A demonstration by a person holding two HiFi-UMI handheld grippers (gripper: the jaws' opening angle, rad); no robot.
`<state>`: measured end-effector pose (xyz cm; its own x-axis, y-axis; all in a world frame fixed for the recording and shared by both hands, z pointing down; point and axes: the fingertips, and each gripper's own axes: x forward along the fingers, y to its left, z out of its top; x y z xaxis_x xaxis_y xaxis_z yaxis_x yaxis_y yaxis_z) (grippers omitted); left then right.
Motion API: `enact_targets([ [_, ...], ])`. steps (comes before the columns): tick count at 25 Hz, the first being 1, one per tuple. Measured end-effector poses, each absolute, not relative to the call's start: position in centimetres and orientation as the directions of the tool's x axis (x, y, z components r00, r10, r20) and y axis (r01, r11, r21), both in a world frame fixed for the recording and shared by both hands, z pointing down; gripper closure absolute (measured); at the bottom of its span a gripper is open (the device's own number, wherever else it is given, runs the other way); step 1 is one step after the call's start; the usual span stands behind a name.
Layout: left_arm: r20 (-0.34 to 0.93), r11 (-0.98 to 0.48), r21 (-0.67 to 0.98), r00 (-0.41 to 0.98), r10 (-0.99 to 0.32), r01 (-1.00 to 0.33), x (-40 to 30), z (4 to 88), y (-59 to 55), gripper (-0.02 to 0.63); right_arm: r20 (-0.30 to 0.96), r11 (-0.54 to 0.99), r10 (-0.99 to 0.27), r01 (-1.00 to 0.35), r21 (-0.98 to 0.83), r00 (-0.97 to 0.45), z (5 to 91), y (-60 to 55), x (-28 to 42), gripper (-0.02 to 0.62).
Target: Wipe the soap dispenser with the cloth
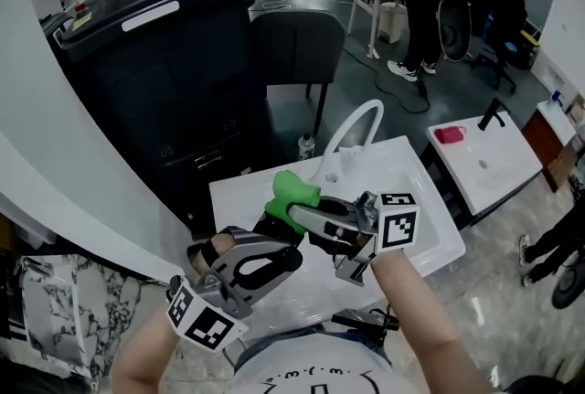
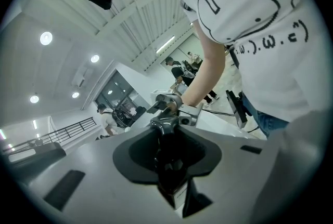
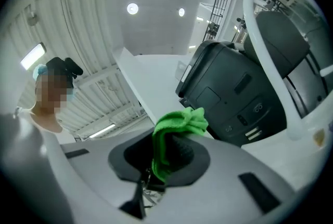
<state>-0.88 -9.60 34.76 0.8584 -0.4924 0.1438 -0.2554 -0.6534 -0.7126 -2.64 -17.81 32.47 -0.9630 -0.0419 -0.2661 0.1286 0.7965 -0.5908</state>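
A: Starting with the left gripper (image 2: 169, 176), what has it got?
B: Its jaws are narrowed to a small gap and clamp the dark body of the soap dispenser (image 2: 169, 158). The grey pump head (image 2: 166, 122) sticks up past them in the left gripper view.
A: And the right gripper (image 3: 167, 156)?
B: Pinched nearly together on the green cloth (image 3: 176, 127), which bunches out over the jaw tips in a loose fold.
A: Where does the dispenser sit in the head view?
B: Over the white basin (image 1: 425, 232), between the two grippers, which point toward each other in front of the person's chest. The cloth lies at the dispenser's upper end. Whether it presses on it I cannot tell.
A: Anything round about?
B: A curved white faucet (image 1: 352, 129) rises behind the basin, and a big black machine (image 1: 155, 72) stands beyond it to the left
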Motion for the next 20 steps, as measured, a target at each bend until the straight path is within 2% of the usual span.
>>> enact_targets([
  [7, 0.166, -0.655, -0.722, 0.863, -0.476, -0.223, -0.2, 35.0, -9.0, 0.502, -0.159, 0.737, -0.038, 0.08, -0.671, -0.987, 36.3, -20.0, -3.8, 0.545],
  [12, 0.184, -0.644, -0.742, 0.866, -0.465, -0.188, 0.3, 35.2, -8.6, 0.502, 0.016, 0.712, -0.04, -0.04, -0.701, -0.999, 40.6, -21.6, -5.2, 0.546],
  [15, 0.205, -0.639, -0.751, 0.863, -0.462, -0.164, 0.4, 35.7, -8.6, 0.502, 0.109, 0.734, -0.085, -0.136, -0.665, -0.99, 42.1, -22.2, -5.1, 0.545],
  [20, 0.279, -0.633, -0.771, 0.854, -0.438, -0.073, 0.3, 37.0, -8.2, 0.502, 0.121, 0.821, -0.17, -0.209, -0.532, -0.978, 39.9, -22.5, -3.2, 0.545],
])
